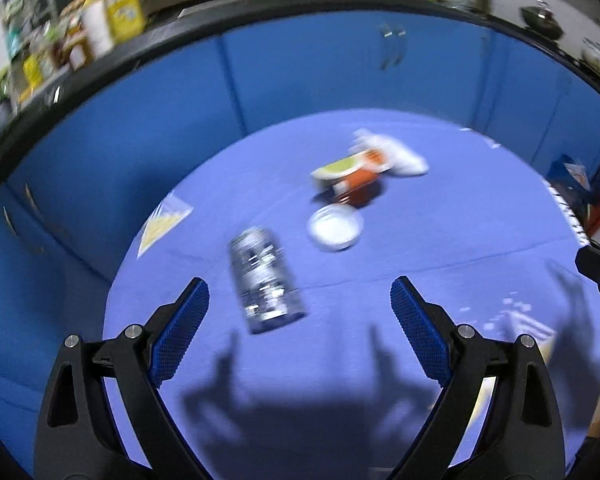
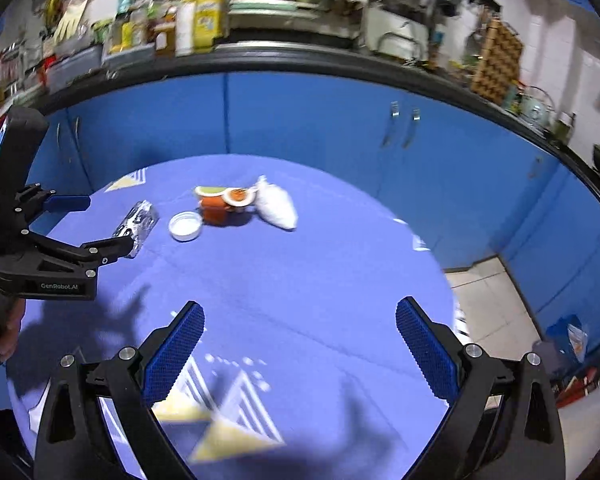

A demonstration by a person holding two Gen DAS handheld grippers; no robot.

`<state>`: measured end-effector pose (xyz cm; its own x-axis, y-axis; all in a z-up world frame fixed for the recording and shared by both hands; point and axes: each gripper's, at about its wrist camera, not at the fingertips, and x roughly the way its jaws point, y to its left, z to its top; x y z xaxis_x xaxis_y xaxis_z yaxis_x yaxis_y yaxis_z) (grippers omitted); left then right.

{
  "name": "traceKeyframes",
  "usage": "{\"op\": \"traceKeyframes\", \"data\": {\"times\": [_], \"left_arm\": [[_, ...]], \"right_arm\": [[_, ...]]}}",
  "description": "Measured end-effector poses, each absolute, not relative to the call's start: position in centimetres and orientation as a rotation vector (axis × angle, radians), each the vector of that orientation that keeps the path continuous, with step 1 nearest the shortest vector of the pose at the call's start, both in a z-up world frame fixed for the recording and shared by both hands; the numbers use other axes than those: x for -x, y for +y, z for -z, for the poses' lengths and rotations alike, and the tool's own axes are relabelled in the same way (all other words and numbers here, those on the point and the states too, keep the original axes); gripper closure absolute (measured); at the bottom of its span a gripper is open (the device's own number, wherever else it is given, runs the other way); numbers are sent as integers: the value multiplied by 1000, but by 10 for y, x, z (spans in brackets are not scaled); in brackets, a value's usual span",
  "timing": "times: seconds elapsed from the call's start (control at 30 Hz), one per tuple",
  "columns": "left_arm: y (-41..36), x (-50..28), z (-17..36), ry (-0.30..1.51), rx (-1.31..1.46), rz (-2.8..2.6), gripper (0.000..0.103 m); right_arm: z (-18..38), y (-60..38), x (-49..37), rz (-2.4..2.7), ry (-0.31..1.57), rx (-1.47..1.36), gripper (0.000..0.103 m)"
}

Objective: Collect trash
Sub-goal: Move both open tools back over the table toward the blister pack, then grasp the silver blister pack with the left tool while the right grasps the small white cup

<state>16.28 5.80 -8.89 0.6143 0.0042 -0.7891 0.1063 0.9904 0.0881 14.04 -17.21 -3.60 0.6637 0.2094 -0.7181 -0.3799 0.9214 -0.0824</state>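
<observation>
Lying on its side on the round blue tablecloth [image 1: 440,240], a crushed silver can [image 1: 266,280] sits just ahead of the left gripper [image 1: 300,300], between the lines of its two blue-padded fingers [image 1: 182,332] but a little toward the left one, and not touching either. That gripper's jaws stand wide apart and hold nothing; its shadow falls on the cloth below it.

Beyond the can, a shallow white lid [image 1: 335,227] rests open side up. Just behind the lid lies a tipped orange cup [image 1: 358,186] with a green-topped lid [image 1: 336,169] against it, and a white knotted bag [image 1: 396,154] touches the cup on its right side.

From the right wrist view, the same cluster sits well ahead of the right gripper [image 2: 300,340]: silver can [image 2: 138,226] at left, white lid [image 2: 185,226], orange cup [image 2: 218,210], white bag [image 2: 276,204] at right. The right gripper's jaws are also spread wide and empty, hovering over bare cloth [image 2: 300,280] near a yellow-and-white printed pattern [image 2: 228,420]. The left gripper [image 2: 100,226] appears at the left edge of this view, its near finger partly covering the can's end.

Blue cabinet doors [image 2: 300,120] and a dark counter crowded with bottles [image 2: 204,16] stand behind the table. Both views are blurred.
</observation>
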Motion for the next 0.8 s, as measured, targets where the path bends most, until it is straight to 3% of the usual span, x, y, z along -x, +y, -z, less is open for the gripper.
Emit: {"op": "traceKeyframes", "data": {"times": [0.23, 0.43, 0.5, 0.8], "left_arm": [[83, -187, 113, 959, -88, 71, 18], [95, -199, 129, 999, -55, 95, 43], [97, -199, 128, 992, -58, 106, 61], [127, -196, 114, 965, 7, 85, 68]], "right_arm": [[54, -133, -168, -373, 829, 232, 9], [68, -102, -189, -403, 862, 238, 9], [72, -93, -195, -414, 870, 241, 9], [94, -48, -215, -498, 915, 234, 9]]}}
